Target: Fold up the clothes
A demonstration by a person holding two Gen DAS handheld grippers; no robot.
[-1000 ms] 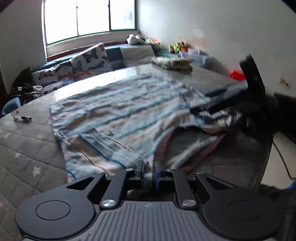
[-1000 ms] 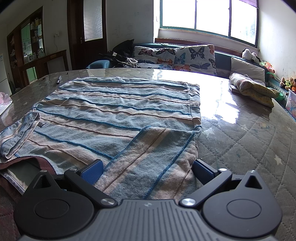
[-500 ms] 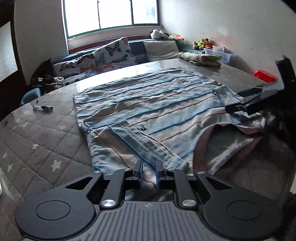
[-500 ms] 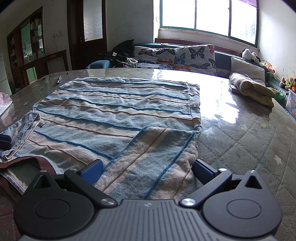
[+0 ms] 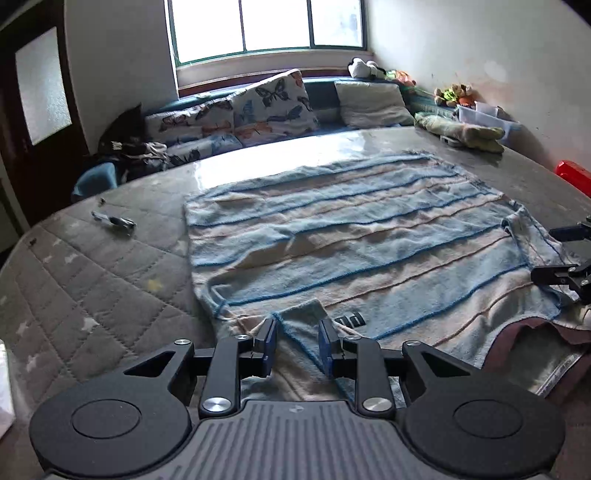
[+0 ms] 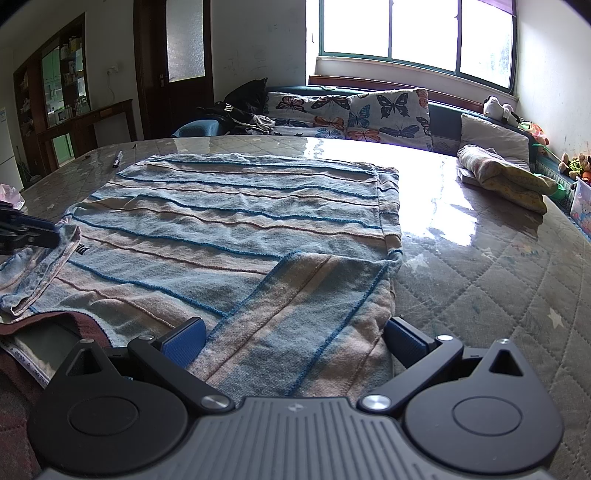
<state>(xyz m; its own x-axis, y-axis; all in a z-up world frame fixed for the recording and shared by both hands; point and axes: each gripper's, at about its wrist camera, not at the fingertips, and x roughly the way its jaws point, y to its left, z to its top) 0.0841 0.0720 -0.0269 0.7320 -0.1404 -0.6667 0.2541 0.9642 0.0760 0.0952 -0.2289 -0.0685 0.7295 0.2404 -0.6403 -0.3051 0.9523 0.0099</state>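
A striped shirt (image 6: 236, 229) is lying on a quilted table (image 6: 498, 280) near the window (image 6: 413, 29), both grippers (image 5: 296, 345) (image 6: 293, 338) spread over its folded sleeves.

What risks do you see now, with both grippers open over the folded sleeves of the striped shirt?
1. The left sleeve lies loose between the open fingers of the left gripper; withdrawing may drag it and undo the fold.
2. The striped shirt is wrinkled across the middle, so the next fold may come out uneven.
3. The hem near the table edge may slide off.
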